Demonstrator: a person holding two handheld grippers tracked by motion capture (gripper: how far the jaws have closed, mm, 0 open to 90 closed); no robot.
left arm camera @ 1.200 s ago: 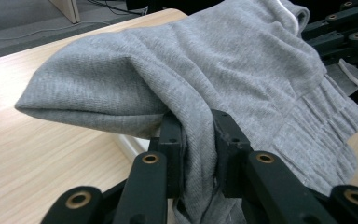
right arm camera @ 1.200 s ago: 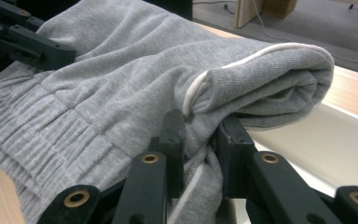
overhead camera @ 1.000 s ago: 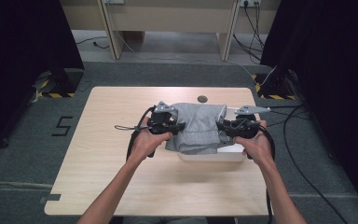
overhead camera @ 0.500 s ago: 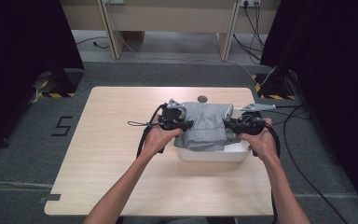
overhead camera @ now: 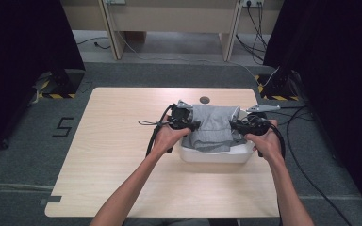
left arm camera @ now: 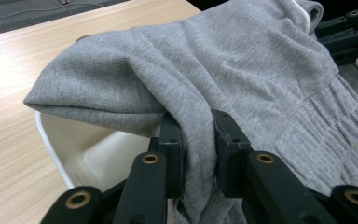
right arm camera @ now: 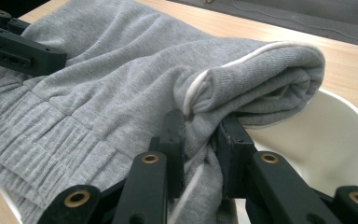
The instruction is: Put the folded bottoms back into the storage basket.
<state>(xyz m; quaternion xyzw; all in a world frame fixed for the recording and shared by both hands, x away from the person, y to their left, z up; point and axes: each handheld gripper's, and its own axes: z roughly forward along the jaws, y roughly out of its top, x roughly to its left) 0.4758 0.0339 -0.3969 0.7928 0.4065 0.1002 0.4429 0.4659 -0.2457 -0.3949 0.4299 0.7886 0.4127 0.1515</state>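
Observation:
A folded grey knit garment [overhead camera: 213, 128] with a ribbed waistband and white piping hangs between my two grippers over a white bin [overhead camera: 217, 155]. My left gripper [overhead camera: 192, 125] is shut on the garment's left side, with the cloth [left arm camera: 242, 79] pinched between its black jaws [left arm camera: 197, 140]. On the right side my right gripper [overhead camera: 234, 125] is shut on the piped edge of the garment [right arm camera: 121, 79], the fabric bunched between its jaws [right arm camera: 200, 140]. The garment's lower part sags into the bin [left arm camera: 98, 154]. The bin's white wall [right arm camera: 326, 140] curves under the cloth.
The bin stands right of centre on a light wooden table [overhead camera: 113, 160]. A small dark round spot [overhead camera: 204, 100] marks the table's far edge. Cables trail from both grippers, and more lie on the grey floor at right [overhead camera: 311, 141].
Both grippers have moved forward and down with the garment, which now sags into the bin. The grip on the cloth is unchanged.

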